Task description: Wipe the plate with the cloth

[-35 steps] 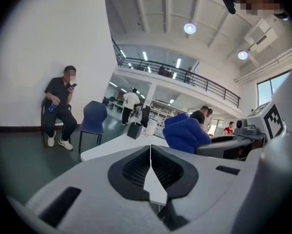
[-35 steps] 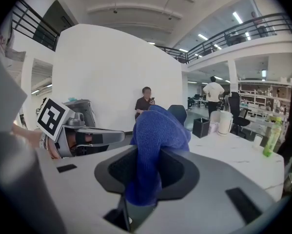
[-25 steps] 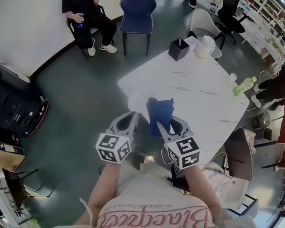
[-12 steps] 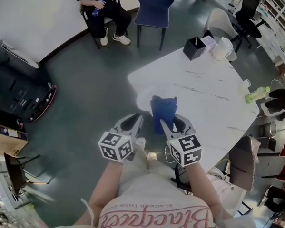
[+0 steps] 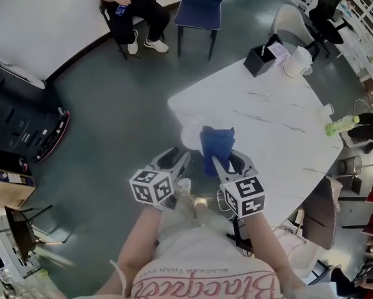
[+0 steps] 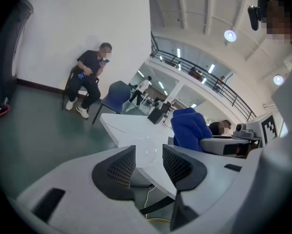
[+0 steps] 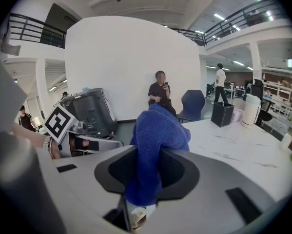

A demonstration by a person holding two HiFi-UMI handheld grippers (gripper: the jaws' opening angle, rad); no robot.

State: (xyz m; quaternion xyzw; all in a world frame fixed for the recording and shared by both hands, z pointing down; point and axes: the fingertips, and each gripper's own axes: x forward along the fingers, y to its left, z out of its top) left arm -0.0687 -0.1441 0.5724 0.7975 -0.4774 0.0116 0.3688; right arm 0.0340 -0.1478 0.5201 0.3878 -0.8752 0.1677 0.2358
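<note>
Left tool (image 5: 175,156) just opened, empty, near table (image 5: 195,104) edge; right tool (image 5: 228,162) grips cloth (image 5: 216,143).

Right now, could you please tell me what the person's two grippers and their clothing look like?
Both the left gripper and the right gripper have pale grey moulded bodies with broad, curved jaws. The left one's pads are black and finely ribbed. Each carries a white cube printed with black square markers. The person wears a light shirt with red script lettering.
</note>
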